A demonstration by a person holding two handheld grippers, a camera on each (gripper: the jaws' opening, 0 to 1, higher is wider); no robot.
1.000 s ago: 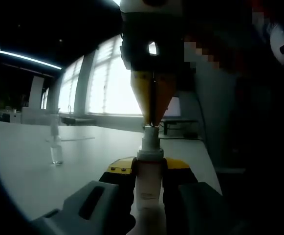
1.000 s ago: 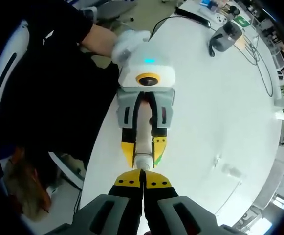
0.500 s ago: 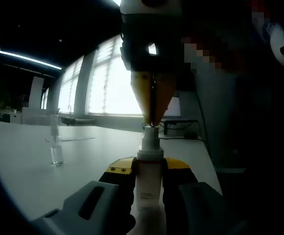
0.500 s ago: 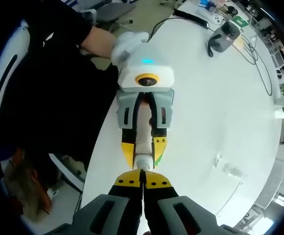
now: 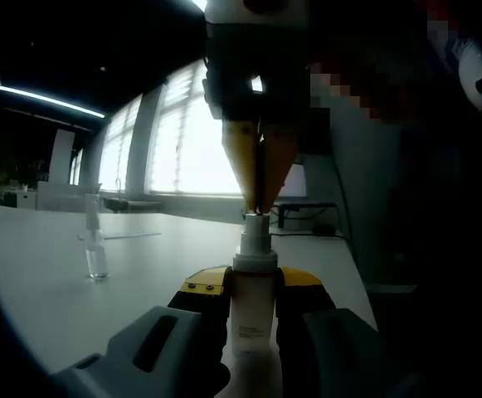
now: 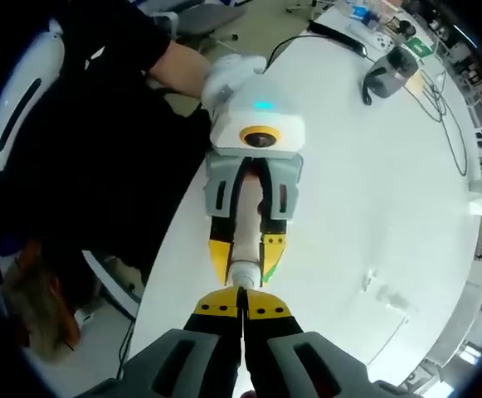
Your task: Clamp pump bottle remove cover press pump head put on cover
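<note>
Left gripper view: almost nothing has shifted; my left tongs (image 5: 252, 308) still clamp the white cylindrical pump bottle (image 5: 253, 307) upright above the white counter (image 5: 50, 307), right tongs (image 5: 258, 206) closed on its head (image 5: 255, 232), so pressing continues.

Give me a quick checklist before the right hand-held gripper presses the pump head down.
1. Bottle clamped: the left hand-held gripper grips the pump bottle on both sides. Ok.
2. Cover off: the clear cover stands apart on the white table. Ok.
3. Pressing tool ready: the right hand-held gripper has its jaws closed. Ok.
4. Alignment: its tips sit over the pump head. Ok.
5. Contact with the head: cannot tell.
6. Bottle base resting on the table: cannot tell, hidden by the jaws.
</note>
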